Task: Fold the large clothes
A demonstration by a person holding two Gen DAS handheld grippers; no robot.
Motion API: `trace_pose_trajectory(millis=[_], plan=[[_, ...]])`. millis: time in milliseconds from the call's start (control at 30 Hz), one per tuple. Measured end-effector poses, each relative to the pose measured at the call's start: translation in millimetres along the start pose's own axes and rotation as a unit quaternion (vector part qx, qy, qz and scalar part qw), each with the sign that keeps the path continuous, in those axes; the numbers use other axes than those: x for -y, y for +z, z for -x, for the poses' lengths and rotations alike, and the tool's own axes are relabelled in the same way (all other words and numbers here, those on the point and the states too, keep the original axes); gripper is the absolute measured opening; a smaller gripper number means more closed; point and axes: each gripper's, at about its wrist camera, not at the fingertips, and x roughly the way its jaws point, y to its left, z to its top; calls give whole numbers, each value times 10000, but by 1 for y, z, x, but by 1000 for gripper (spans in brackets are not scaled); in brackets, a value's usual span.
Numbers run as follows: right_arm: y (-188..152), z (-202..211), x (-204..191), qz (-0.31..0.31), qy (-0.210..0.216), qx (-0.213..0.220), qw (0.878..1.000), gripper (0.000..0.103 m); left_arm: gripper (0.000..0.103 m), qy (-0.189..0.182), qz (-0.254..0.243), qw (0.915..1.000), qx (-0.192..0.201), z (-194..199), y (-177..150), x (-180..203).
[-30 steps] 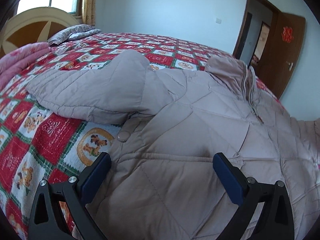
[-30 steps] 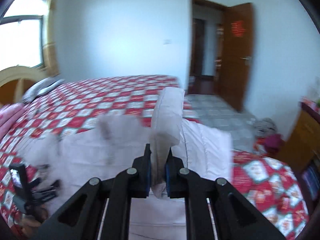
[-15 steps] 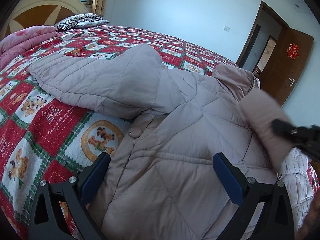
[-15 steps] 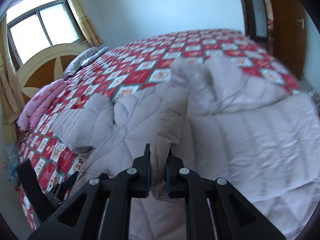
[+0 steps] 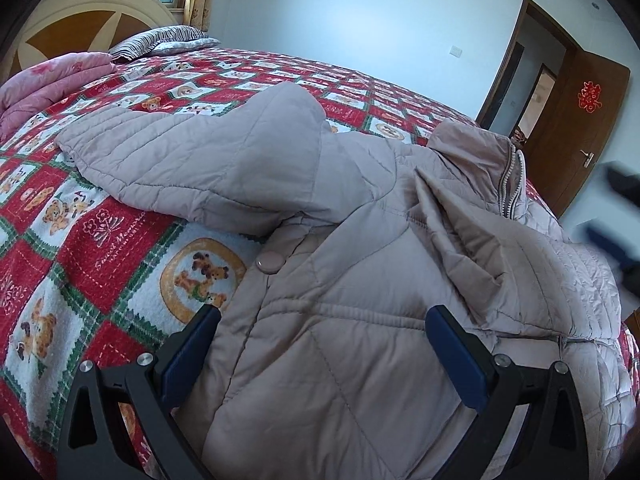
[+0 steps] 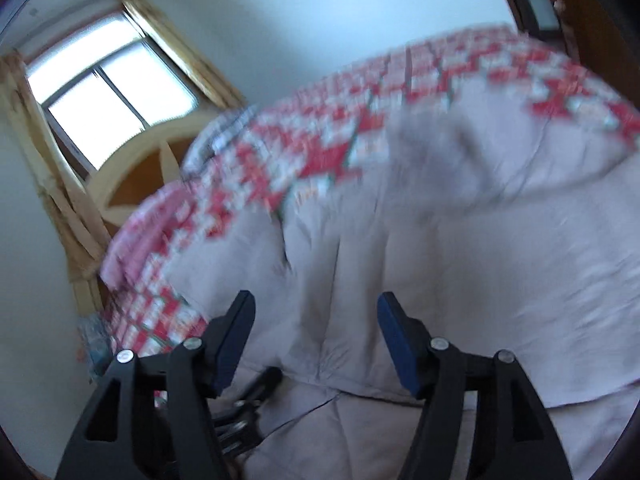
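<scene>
A large beige quilted jacket [image 5: 340, 280] lies front-down on the red patterned bedspread [image 5: 80, 240]. One sleeve [image 5: 192, 164] stretches out to the left; the other sleeve [image 5: 480, 248] is folded across the jacket's back. My left gripper [image 5: 320, 344] is open and empty, its fingers straddling the jacket's lower left part. My right gripper [image 6: 316, 340] is open and empty above the jacket [image 6: 440, 260]; that view is motion-blurred. It also shows blurred at the right edge of the left wrist view [image 5: 612, 232].
A pink blanket [image 5: 36, 88] and a striped pillow [image 5: 160, 40] lie by the headboard [image 5: 80, 28] at the far left. A brown door [image 5: 576, 128] stands open at the far right. A window [image 6: 108, 92] is behind the headboard.
My right gripper carried the sleeve across the jacket, opened and let it go; the sleeve now rests folded on the back. The left gripper stayed open in place.
</scene>
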Motion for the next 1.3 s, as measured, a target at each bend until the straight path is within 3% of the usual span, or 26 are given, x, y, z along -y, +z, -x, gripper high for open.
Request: trace_pose_trajectory(millis=[100, 167, 200, 267, 333, 433, 600, 933, 1000, 1100, 1133, 1167, 1233, 1300], plan=[[15, 54, 19, 327, -1259, 552, 9900, 60, 102, 83, -81, 9999, -75, 6, 4, 3], [21, 78, 39, 361, -2080, 754, 9746, 37, 102, 222, -252, 9994, 6, 16, 11, 11], [25, 85, 54, 241, -2504, 804, 9645, 35, 102, 298, -391, 9987, 108, 24, 19, 20], [27, 93, 80, -105, -2888, 876, 9533, 31, 102, 270, -542, 9978, 267, 32, 33, 33], [27, 86, 108, -434, -2942, 832, 9511, 31, 102, 293, -708, 9959, 487, 36, 51, 52], [20, 67, 131, -692, -3067, 648, 9471, 31, 102, 610, -1009, 9912, 598, 20, 68, 76], [-9, 42, 169, -1302, -2916, 180, 9475, 30, 102, 1475, -1129, 9826, 86, -37, 58, 84], [-26, 27, 160, -570, -3516, 131, 9343, 31, 102, 2038, -1314, 9701, -27, -68, 39, 84], [-27, 28, 162, -573, -3433, 169, 9373, 34, 102, 1902, -1239, 9739, -38, -66, 39, 81], [-27, 28, 162, -559, -3174, 226, 9464, 50, 102, 1174, -663, 9909, 44, -39, 53, 53], [-27, 27, 160, -521, -3102, 227, 9490, 60, 102, 1109, -477, 9925, 184, -27, 59, 43], [-27, 25, 158, -454, -3056, 214, 9508, 69, 102, 1081, -266, 9931, 374, -14, 68, 29], [-27, 21, 152, -290, -3116, 145, 9497, 78, 102, 1087, 94, 9914, 725, 10, 89, -9], [-26, 16, 148, -171, -3203, 88, 9471, 84, 102, 1476, 393, 9837, 945, 22, 113, -57]])
